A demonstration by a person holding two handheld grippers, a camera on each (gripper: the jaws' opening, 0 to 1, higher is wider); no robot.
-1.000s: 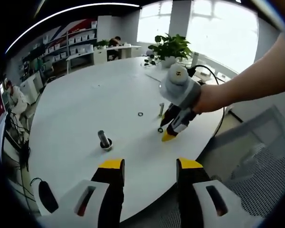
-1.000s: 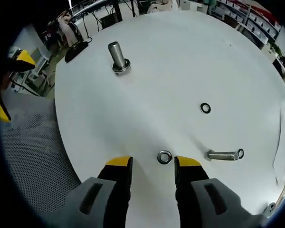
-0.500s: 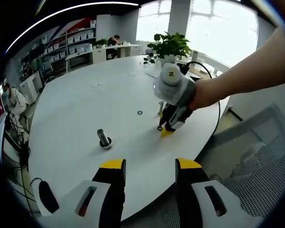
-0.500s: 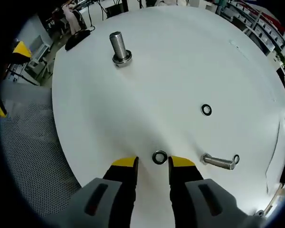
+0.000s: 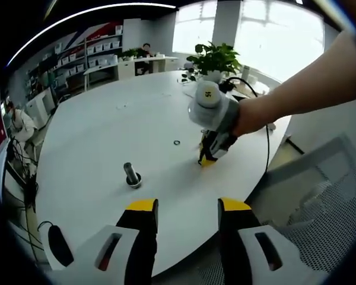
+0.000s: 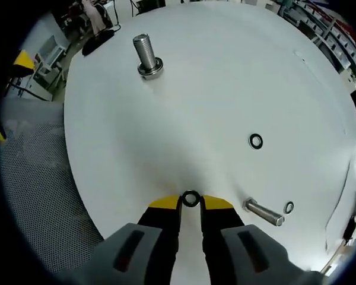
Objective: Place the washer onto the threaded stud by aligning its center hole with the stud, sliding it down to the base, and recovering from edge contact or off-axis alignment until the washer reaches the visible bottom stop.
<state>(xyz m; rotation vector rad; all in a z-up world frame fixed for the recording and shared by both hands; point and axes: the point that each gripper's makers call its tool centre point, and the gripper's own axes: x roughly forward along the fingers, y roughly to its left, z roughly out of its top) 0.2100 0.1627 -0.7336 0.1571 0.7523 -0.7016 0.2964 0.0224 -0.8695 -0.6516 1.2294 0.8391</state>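
Low centre in the right gripper view, the right hand-held gripper (image 6: 190, 205) pinches a small flat steel washer (image 6: 191, 198) on the white counter (image 6: 225, 77); a thin-edge grip may slip. The left hand-held gripper (image 5: 181, 209) stands apart, idle.

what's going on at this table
A person holds a gripper in each hand over a round white table. The right gripper has its jaws nearly closed around a washer lying on the table near the edge. The upright stud it goes on stands across the table. A second washer and a bolt lying on its side are nearby. The left gripper hangs open, holding nothing.
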